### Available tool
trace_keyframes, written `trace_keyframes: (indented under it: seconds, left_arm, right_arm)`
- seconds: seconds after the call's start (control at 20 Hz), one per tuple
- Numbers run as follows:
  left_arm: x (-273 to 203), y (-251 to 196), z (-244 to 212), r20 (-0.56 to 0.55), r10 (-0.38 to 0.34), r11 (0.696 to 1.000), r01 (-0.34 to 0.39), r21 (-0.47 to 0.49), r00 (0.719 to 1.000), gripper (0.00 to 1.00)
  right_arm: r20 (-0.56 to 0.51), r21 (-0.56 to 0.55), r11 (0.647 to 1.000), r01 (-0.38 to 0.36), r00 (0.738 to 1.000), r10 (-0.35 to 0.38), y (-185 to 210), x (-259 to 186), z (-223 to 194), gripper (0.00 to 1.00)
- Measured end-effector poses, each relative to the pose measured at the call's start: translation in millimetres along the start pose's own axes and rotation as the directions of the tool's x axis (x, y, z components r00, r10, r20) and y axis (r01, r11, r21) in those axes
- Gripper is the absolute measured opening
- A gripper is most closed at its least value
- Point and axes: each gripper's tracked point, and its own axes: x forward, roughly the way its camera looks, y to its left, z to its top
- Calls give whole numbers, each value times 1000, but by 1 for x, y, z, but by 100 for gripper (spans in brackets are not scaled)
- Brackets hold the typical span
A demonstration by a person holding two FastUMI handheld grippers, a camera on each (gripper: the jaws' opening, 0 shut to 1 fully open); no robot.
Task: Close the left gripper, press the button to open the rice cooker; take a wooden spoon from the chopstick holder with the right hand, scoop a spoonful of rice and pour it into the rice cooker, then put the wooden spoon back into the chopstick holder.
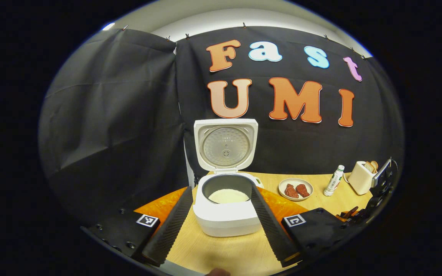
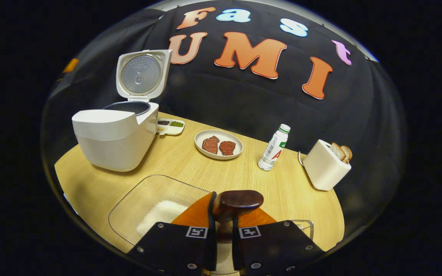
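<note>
The left gripper (image 1: 221, 214) hangs with jaws wide, framing the rice cooker (image 1: 226, 207) dead ahead; its lid (image 1: 225, 147) stands upright and the inner pot (image 1: 226, 188) holds a low bed of rice.

In the right gripper view, the right gripper (image 2: 223, 226) has its jaws narrow, clamped on the wooden spoon (image 2: 238, 201), whose bowl juts forward above the clear rice container (image 2: 144, 203) at the bench's near edge. From there the cooker lies up and left, so the right hand is probably about to scoop.
</note>
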Motion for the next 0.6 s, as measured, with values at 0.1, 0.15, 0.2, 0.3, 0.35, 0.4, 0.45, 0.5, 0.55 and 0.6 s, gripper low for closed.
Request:
trace_keyframes:
  seconds: [0.1,0.15,0.2,0.3,0.35,0.4,0.45,0.5,0.55,0.6]
  left_arm:
    - [2,-3,-3,-9,-6,1000,6,-1,1000,100]
    - [3,-5,-3,-11,-9,1000,9,-1,1000,100]
    - [5,-6,-5,-15,-11,1000,11,1,1000,100]
    - [5,-7,-7,-24,-18,1000,18,3,1000,100]
    - [5,-8,-7,-26,-21,1000,21,5,999,100]
    - [6,-7,-9,-28,-21,1000,21,9,999,100]
    - [6,-4,-10,-31,-20,1000,20,12,999,100]
    - [5,-2,-10,-33,-17,1000,17,10,999,100]
    - [6,0,-12,-37,-16,1000,17,5,999,100]
    - [7,1,-14,-45,-16,1000,16,-3,999,100]
  right_arm:
    - [3,-46,999,-21,1000,21,15,-2,-6,14]
    - [10,-69,997,-22,1000,22,21,-4,-9,14]
    - [8,-82,996,-25,1000,26,27,-5,-12,14]
    - [3,-91,995,-35,999,35,37,-6,-16,14]
    - [1,-82,996,-46,999,46,41,-11,-14,14]
    - [5,-46,996,-70,998,70,47,-12,-11,14]
    - [2,5,996,-94,996,94,53,-17,-7,14]
    - [7,46,992,-116,993,116,56,-17,-4,14]
    - [5,84,987,-136,991,136,62,-19,-2,14]
    - [1,128,979,-160,987,161,68,-22,0,14]
